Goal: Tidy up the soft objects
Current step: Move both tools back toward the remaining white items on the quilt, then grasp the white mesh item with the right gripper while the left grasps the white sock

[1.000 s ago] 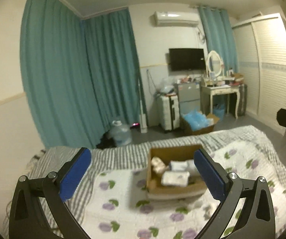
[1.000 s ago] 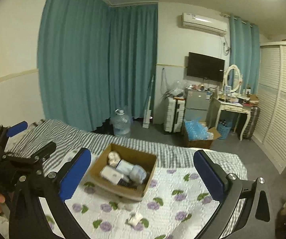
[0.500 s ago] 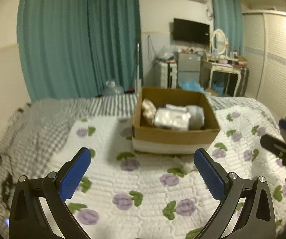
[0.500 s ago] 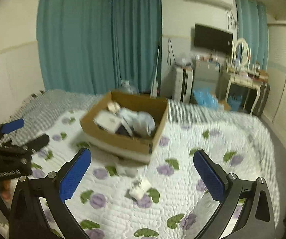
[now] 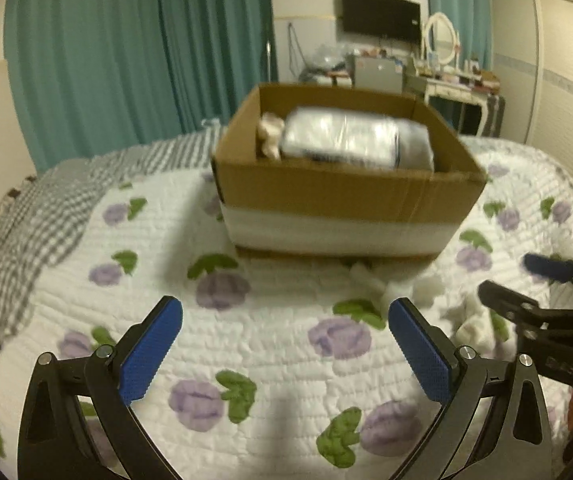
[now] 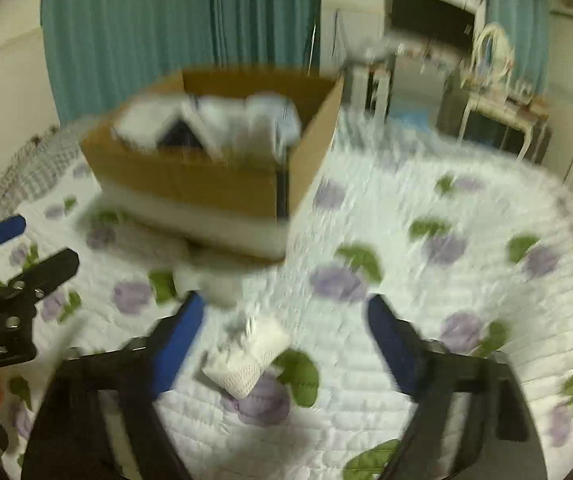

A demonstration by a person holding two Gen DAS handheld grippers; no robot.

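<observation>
A brown cardboard box (image 5: 346, 196) with soft white packs inside sits on the flowered quilt (image 5: 270, 344); it also shows in the right wrist view (image 6: 190, 184). Small white soft pieces (image 5: 390, 286) lie on the quilt in front of the box. A white folded sock-like piece (image 6: 248, 356) lies between the fingers of my right gripper (image 6: 286, 332), which is open and low over the quilt. Another white piece (image 6: 214, 284) lies beyond it. My left gripper (image 5: 286, 340) is open and empty over the quilt. The right gripper shows at the right of the left view (image 5: 526, 284).
A grey checked blanket (image 5: 42, 208) covers the bed's left side. Teal curtains (image 5: 126, 52), a TV (image 5: 380, 14) and a white dressing table (image 5: 454, 84) stand beyond the bed. The left gripper appears at the left edge of the right wrist view (image 6: 18, 256).
Both grippers have moved forward and down toward the bed. The box now looms larger. The right gripper has come down around the white sock-like piece. The right view is motion-blurred.
</observation>
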